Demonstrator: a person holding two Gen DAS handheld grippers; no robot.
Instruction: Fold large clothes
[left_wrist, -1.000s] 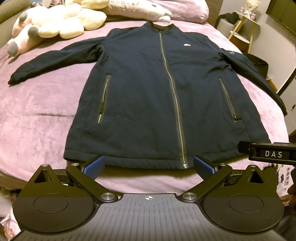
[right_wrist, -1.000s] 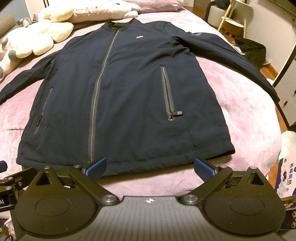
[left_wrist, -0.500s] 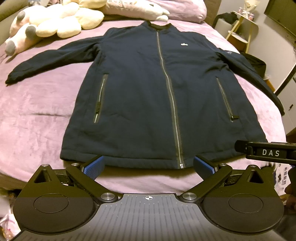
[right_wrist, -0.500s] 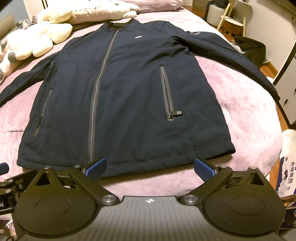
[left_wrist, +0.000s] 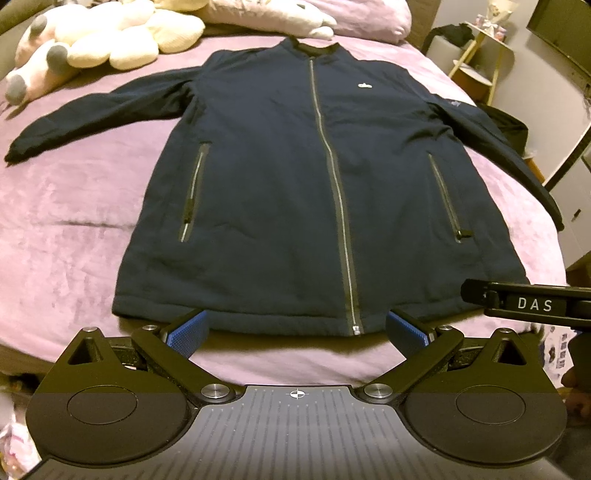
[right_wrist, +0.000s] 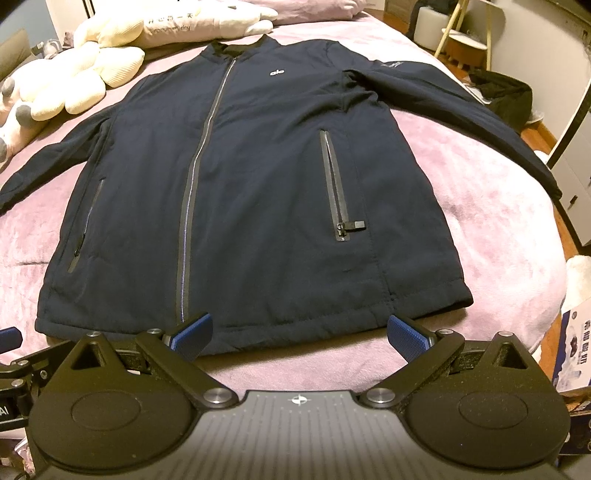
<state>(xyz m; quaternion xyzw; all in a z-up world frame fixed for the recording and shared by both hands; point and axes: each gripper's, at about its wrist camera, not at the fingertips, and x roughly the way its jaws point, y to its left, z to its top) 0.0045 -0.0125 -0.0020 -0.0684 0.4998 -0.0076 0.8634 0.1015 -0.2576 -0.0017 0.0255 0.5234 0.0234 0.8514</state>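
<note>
A dark navy zip jacket (left_wrist: 295, 184) lies flat and face up on a pink bed cover (left_wrist: 66, 229), collar far, hem near, both sleeves spread out. It also shows in the right wrist view (right_wrist: 258, 177). My left gripper (left_wrist: 297, 330) is open and empty, just short of the hem near the zipper's end. My right gripper (right_wrist: 301, 334) is open and empty, just short of the hem's right half. Part of the right gripper's body (left_wrist: 532, 302) shows at the right edge of the left wrist view.
Plush toys (left_wrist: 92, 44) and pillows (left_wrist: 280, 14) lie at the head of the bed. A small stool or side table (left_wrist: 476, 70) and dark clothing (right_wrist: 502, 92) are on the floor to the right. A printed box (right_wrist: 576, 347) sits by the bed's near right corner.
Both grippers have drawn back slightly from the jacket; the hem sits a little farther from the left gripper's fingertips. The jacket has not moved.
</note>
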